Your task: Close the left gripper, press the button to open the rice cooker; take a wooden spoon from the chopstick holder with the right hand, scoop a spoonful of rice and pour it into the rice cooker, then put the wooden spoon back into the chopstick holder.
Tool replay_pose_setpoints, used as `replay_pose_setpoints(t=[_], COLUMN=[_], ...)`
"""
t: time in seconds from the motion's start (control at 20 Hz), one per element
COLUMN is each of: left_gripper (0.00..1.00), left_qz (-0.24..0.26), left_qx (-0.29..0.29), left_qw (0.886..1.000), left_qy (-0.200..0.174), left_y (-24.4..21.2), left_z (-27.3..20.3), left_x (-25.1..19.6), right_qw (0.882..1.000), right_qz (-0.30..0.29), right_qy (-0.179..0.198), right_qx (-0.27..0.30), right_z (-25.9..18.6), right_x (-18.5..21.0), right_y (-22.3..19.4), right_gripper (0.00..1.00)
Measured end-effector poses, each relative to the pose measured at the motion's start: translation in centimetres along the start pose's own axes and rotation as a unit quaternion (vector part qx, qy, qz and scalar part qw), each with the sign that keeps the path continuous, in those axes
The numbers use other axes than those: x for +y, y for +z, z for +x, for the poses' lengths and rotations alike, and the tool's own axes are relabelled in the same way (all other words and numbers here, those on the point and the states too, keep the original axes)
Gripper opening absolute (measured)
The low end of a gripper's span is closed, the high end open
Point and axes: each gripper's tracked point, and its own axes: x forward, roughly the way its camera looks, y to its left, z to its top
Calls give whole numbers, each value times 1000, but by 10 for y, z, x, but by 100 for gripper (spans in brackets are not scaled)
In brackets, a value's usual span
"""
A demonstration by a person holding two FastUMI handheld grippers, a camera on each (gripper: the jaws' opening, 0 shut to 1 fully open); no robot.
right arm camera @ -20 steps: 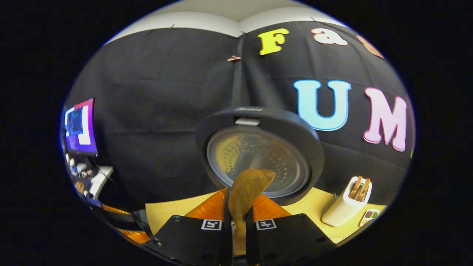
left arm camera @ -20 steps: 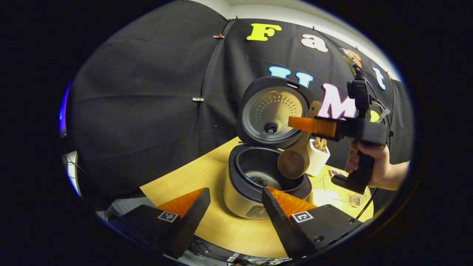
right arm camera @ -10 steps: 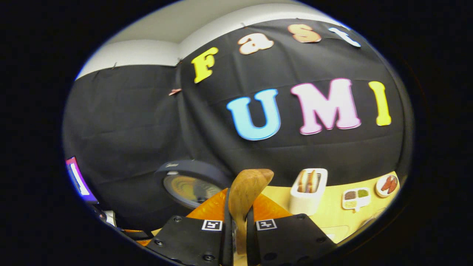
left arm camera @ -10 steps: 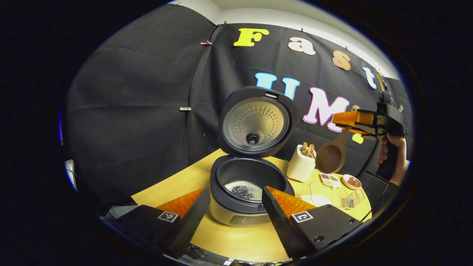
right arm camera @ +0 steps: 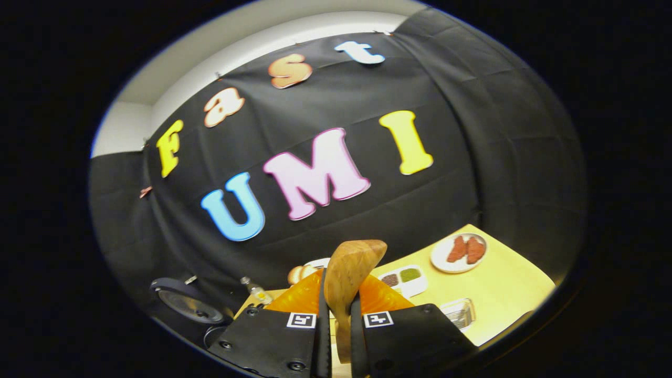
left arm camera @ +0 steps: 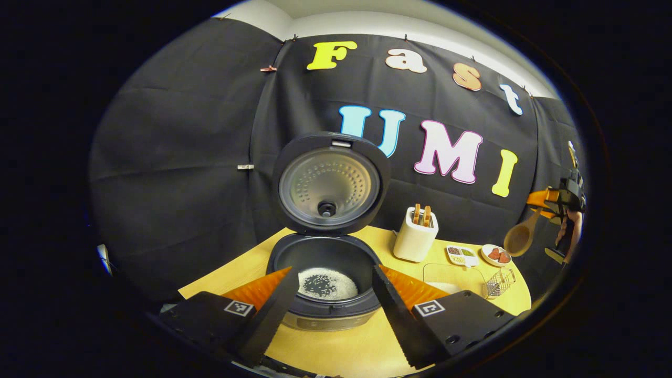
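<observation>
Two fingers of the right gripper (right arm camera: 336, 336) clench the brown wooden spoon (right arm camera: 349, 273), low centre. Bring it upright above the white chopstick holder (left arm camera: 416, 240), mid-right on the tabletop (left arm camera: 336, 346), before lowering. The left gripper (left arm camera: 331, 304) is spread, empty.

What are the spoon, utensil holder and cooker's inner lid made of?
Spoon: wood, matte, visible grain. Chopstick holder: looks like glazed ceramic or plastic, smooth cream white, can't tell which. Inner lid: apparently metal, dull silver sheen, dimpled in rings.
</observation>
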Motion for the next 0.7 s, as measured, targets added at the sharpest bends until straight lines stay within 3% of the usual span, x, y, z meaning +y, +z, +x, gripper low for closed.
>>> replay_pose_setpoints(t=[0.3, 0.5, 0.7], left_gripper=[95, 95, 95], left_qz=[-8, -10, -13], left_qx=[8, 25, 35], left_qw=[1000, 999, 997], left_qy=[20, 38, 66], left_y=[8, 6, 7], left_z=[1, -4, -16], left_x=[-55, -85, -104], right_qw=[991, 987, 984], right_qz=[85, 97, 106], right_qy=[-104, -125, -118], right_qx=[-1, 34, 79], right_z=[33, 53, 75], right_x=[-140, -191, -210], right_y=[7, -26, -69], right_gripper=[18, 18, 19])
